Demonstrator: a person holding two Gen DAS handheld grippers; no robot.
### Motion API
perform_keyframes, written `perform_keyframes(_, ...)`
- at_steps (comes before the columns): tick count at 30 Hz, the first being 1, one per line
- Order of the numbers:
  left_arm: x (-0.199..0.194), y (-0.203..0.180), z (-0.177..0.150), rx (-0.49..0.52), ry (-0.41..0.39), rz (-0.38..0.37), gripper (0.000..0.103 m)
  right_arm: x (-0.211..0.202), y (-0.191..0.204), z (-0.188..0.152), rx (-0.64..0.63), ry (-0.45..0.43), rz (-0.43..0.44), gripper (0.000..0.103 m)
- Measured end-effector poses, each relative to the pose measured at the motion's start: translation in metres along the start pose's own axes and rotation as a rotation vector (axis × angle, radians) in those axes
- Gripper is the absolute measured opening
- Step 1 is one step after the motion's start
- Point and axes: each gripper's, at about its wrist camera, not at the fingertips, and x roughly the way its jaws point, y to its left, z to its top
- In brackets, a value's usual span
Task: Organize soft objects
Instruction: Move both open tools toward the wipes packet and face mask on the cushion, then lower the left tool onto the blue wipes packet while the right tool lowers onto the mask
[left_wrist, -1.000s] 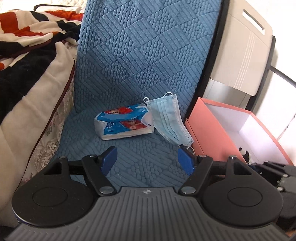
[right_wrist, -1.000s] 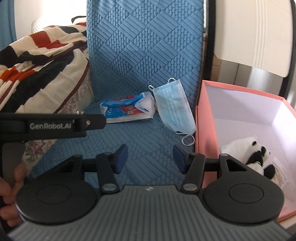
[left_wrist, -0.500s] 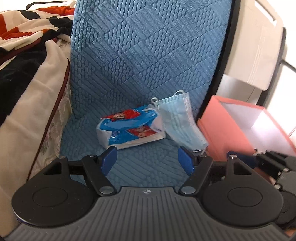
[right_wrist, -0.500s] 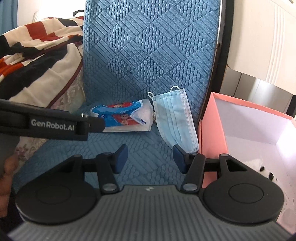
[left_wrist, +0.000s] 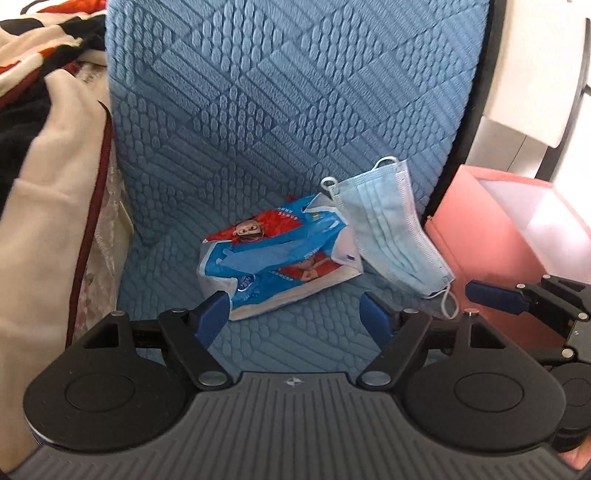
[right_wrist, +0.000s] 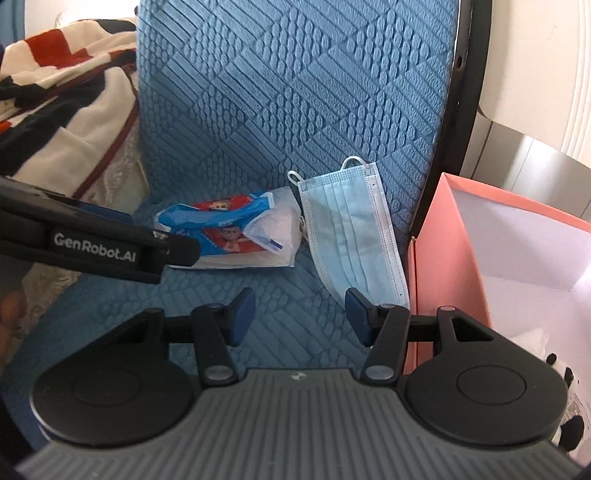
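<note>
The left gripper (left_wrist: 293, 317) has its jaws spread wide and holding nothing; they have just been opening a little further, with only blue cushion between the pads. Its left pad now sits just at the near corner of the tissue pack (left_wrist: 275, 260), which lies at twelve o'clock from the jaws. A second ago that pack lay well ahead of the jaws; now it fills the middle of the left wrist view, so this hand has closed in on it. I judge the widening as preparation to straddle the pack.

The right gripper (right_wrist: 299, 314) holds its jaws at a middling gap, empty, unchanged over the last second. The face mask (right_wrist: 352, 245) hangs at about one o'clock from them, its lower edge now just beside the right pad, where before it lay further off. Mask and pack touch, the mask leaning against the seat back of the blue chair (right_wrist: 295, 92).

At three o'clock stands the pink box (right_wrist: 439, 258), open, with a panda plush (right_wrist: 565, 391) already inside. Both soft things are still on the seat, so each hand seems poised for its own pick, box next.
</note>
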Motion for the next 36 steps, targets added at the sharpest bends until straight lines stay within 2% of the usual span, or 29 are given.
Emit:
perform_keyframes(3, 0.014, 0.007, 0.008, -0.002, 0.029, -0.009, 0.081, 0.010, -0.002, 0.005, -0.004, 0.015, -0.004, 0.057)
perform_keyframes(6, 0.026, 0.014, 0.015, 0.000, 0.058, -0.015, 0.087, 0.021, -0.005, 0.011, 0.016, 0.025, 0.007, 0.057)
perform_keyframes(9, 0.035, 0.017, 0.017, 0.016, 0.072, -0.025, 0.088, 0.029, -0.010, 0.019, 0.024, 0.017, -0.005, 0.057)
perform_keyframes(16, 0.060, 0.014, 0.023, 0.092, 0.113, 0.003, 0.088, 0.067, -0.012, 0.028, 0.014, 0.106, 0.002, 0.057)
perform_keyframes(20, 0.067, 0.013, 0.026, 0.130, 0.103, 0.019, 0.088, 0.085, -0.015, 0.030, 0.025, 0.158, 0.015, 0.056)
perform_keyframes(22, 0.066, 0.012, 0.028, 0.145, 0.056, 0.015, 0.088, 0.091, -0.016, 0.031, 0.026, 0.169, 0.018, 0.056)
perform_keyframes(25, 0.066, 0.009, 0.031, 0.176, 0.028, -0.001, 0.088, 0.096, -0.016, 0.034, -0.006, 0.168, 0.001, 0.056)
perform_keyframes(28, 0.074, 0.007, 0.030, 0.207, 0.047, 0.002, 0.088, 0.101, -0.018, 0.035, -0.017, 0.182, -0.006, 0.054)
perform_keyframes(30, 0.081, 0.005, 0.029, 0.224, 0.065, 0.036, 0.088, 0.105, -0.019, 0.034, -0.017, 0.198, -0.003, 0.053)
perform_keyframes(32, 0.086, 0.008, 0.030, 0.214, 0.072, 0.069, 0.088, 0.110, -0.021, 0.032, -0.021, 0.215, -0.007, 0.050)
perform_keyframes(36, 0.089, 0.017, 0.033, 0.151, 0.072, 0.049, 0.087, 0.119, -0.021, 0.026, -0.030, 0.254, 0.015, 0.045)
